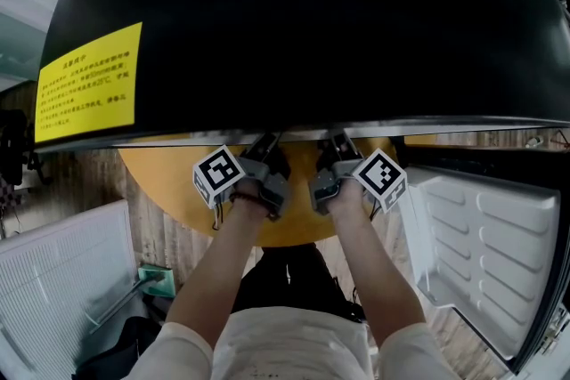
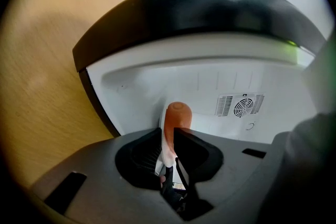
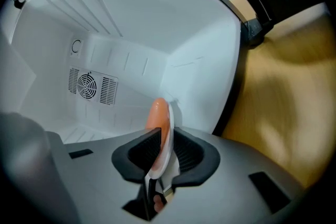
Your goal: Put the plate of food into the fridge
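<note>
Black fridge top [image 1: 312, 13] fills the upper head view, with a yellow label [image 1: 87, 84] on its left part. Fridge door [image 1: 485, 254] stands open at the right, its white moulded inner side facing up. White fridge interior [image 3: 131, 23] is wide open in both gripper views, with a round fan vent [image 3: 86, 84] on the back wall. Round wooden table [image 1: 160, 169] shows below the fridge top, beside the fridge body; it also shows at the left of the left gripper view [image 2: 47, 86].

Both arms reach forward under the black top, side by side and close together. The marker cubes, left [image 1: 218, 175] and right [image 1: 380, 178], stay outside. Left claw [image 2: 169, 147] is clamped on the plate [image 2: 161, 150], white rim edge-on between the pads. Right claw [image 3: 160, 152] is clamped on the same plate [image 3: 171, 124], also edge-on.

The plate is held between the two claws at the mouth of the fridge compartment, facing the back wall. In the head view it is hidden under the fridge top. Cannot tell if it touches the fridge floor. Orange food [image 2: 177, 115] sits against the plate past the left claw. It also shows in the right gripper view [image 3: 157, 115]. What kind of food it is cannot be made out.
</note>
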Motion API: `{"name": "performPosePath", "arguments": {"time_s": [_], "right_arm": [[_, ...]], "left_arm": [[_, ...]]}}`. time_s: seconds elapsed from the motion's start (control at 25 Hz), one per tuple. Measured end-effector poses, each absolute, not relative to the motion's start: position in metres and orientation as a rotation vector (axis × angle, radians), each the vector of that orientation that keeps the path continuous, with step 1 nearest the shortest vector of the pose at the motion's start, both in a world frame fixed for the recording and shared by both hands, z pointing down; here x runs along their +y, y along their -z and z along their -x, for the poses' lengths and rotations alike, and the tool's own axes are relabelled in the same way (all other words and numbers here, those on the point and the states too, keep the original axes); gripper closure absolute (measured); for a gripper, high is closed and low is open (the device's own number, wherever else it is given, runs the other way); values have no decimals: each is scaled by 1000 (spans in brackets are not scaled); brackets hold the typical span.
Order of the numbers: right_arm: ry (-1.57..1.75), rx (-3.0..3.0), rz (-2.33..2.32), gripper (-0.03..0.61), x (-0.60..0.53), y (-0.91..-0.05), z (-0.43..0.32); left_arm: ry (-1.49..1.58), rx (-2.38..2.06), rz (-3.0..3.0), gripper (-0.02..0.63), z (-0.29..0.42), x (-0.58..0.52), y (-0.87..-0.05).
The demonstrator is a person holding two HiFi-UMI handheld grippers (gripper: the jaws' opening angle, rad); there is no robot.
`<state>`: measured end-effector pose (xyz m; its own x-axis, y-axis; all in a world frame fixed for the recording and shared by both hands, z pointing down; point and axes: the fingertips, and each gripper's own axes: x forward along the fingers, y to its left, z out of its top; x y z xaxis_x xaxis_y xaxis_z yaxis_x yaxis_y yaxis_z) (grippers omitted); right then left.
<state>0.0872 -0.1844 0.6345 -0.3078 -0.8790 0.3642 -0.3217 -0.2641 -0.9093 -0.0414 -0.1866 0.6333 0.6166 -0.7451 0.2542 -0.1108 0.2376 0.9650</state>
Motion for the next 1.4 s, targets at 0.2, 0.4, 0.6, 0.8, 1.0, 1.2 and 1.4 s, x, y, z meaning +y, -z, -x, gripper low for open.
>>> {"name": "performPosePath", "arguments": {"time_s": [0.2, 0.4, 0.6, 0.8, 1.0, 1.2, 1.4], "right_arm": [[1603, 1531, 1504, 491, -181, -635, -89], [1605, 1523, 1514, 491, -178, -636, -89], [1618, 1509, 1508, 492, -173, -638, -87], [1624, 1490, 1505, 492, -170, -639, -89], [1629, 1473, 1502, 492, -162, -642, -90], [1626, 1470, 1489, 492, -152, -638, -91], [1625, 1489, 1487, 492, -139, -629, -90]], "left_arm": [[500, -828, -1287, 529, 41, -184, -632], [485, -823, -1301, 506, 41, -182, -628], [470, -828, -1301, 503, 43, -175, -629], [461, -834, -1304, 500, 48, -174, -630], [450, -836, -1302, 500, 50, -165, -631], [425, -835, -1308, 502, 52, -153, -632], [415, -834, -1324, 502, 57, -141, -625]]}}
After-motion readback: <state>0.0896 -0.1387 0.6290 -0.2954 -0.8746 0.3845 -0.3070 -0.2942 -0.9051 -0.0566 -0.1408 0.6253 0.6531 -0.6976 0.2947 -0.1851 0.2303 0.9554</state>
